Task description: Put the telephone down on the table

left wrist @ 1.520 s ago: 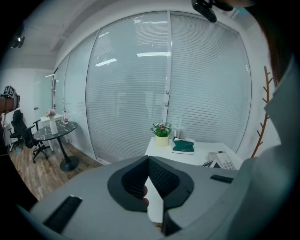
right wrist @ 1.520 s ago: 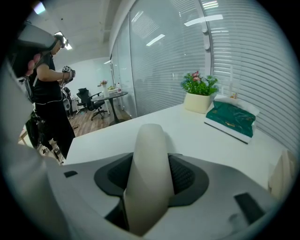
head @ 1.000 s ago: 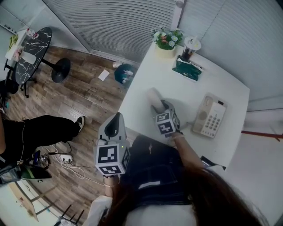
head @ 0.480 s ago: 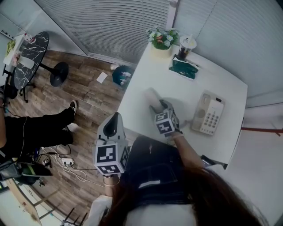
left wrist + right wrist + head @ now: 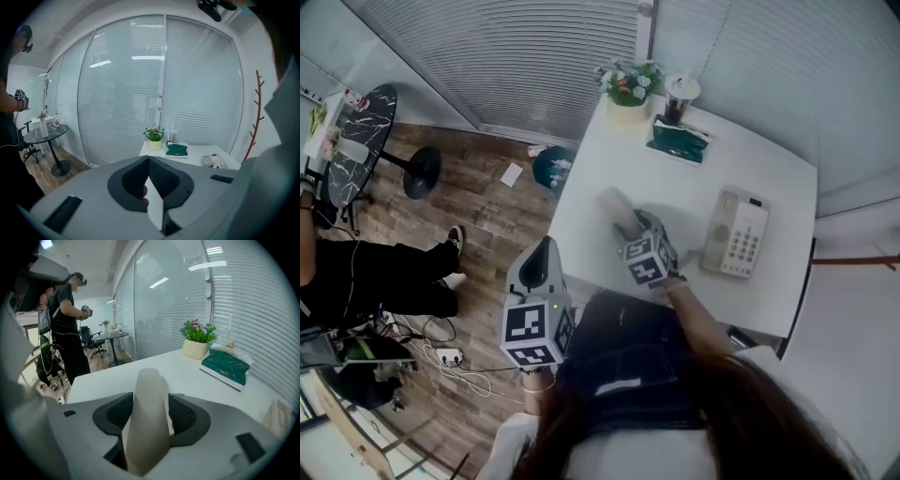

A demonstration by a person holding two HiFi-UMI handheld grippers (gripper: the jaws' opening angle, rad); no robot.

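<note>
Moved: right gripper (image 5: 630, 228) fingers have spread wider since a second ago.
Handset (image 5: 614, 203): lying on the white counter (image 5: 675, 178), between those open fingers, apart from the telephone base (image 5: 736, 234).
Left gripper (image 5: 542, 258): fingers closed together, empty.

One pinched closed, one spread wide.
My left hand-held gripper (image 5: 542, 255) hovers with jaws together; my right hand-held gripper (image 5: 628, 223) reaches forward, forearm (image 5: 698, 314) outstretched, jaws apart.
</note>
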